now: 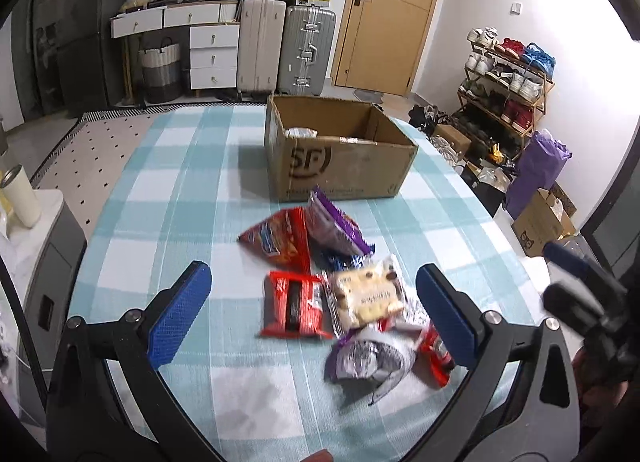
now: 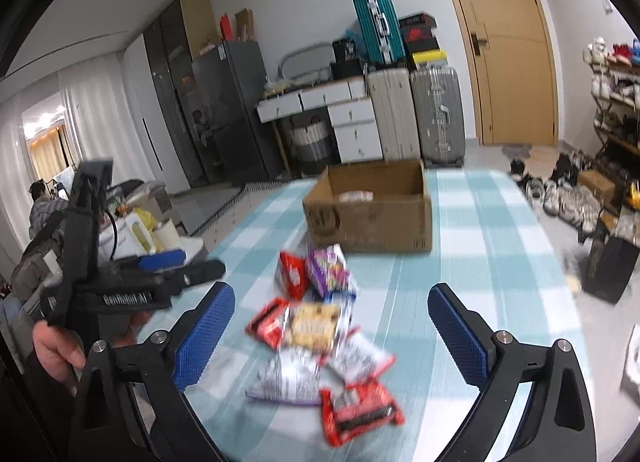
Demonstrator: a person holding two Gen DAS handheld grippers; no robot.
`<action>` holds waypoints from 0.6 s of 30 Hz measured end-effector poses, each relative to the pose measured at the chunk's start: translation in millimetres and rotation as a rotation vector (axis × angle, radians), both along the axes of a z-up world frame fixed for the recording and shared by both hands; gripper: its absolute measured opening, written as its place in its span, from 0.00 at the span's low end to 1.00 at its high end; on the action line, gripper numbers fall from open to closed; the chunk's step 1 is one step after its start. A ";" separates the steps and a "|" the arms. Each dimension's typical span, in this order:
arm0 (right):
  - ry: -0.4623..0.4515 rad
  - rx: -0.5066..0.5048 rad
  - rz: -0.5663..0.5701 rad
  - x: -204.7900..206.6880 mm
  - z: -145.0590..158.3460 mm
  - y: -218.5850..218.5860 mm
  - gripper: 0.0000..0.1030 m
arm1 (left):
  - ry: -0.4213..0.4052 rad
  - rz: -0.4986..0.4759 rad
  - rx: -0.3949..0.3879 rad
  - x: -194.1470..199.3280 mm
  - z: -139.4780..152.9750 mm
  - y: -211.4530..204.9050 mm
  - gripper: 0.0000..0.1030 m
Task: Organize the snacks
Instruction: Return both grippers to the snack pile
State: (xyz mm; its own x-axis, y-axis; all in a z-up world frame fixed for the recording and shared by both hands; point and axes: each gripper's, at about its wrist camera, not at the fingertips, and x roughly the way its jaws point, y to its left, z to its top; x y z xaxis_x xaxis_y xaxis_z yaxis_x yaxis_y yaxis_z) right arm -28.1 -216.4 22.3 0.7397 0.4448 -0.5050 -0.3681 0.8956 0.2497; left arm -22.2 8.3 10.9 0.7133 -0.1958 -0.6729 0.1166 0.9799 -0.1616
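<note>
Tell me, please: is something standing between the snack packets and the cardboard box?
Nothing visible does. The snack packets lie in a loose pile on the checked tablecloth, and the strip of cloth between them and the open cardboard box is bare. The nearest purple packet lies almost at the box's front wall.

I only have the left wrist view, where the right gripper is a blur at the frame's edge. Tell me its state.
Observer: The right gripper is open, fingers spread wide and gripping nothing. The snack pile lies on the cloth ahead of it.
Operator: Describe the packet nearest it. It is half hidden in my view.
Observer: It is a red packet with a dark band, lying flat at the pile's near edge, next to a silver-white packet.
Operator: Report anyone else in the room.
Observer: There is one person far back, at the left edge of the right wrist view.
</note>
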 end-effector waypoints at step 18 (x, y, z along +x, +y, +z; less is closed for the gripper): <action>0.177 -0.112 -0.022 -5.5 -94.0 -0.1 0.96 | 0.090 -0.063 -0.077 10.3 -75.4 7.4 0.99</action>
State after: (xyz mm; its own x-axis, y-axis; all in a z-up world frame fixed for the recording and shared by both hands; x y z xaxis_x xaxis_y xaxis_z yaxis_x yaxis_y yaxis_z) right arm -33.6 -216.6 -71.6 0.6438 0.3637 -0.6733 -0.3078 0.9286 0.2073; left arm -11.9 15.7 -64.5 0.6355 -0.2916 -0.7150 0.1593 0.9555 -0.2481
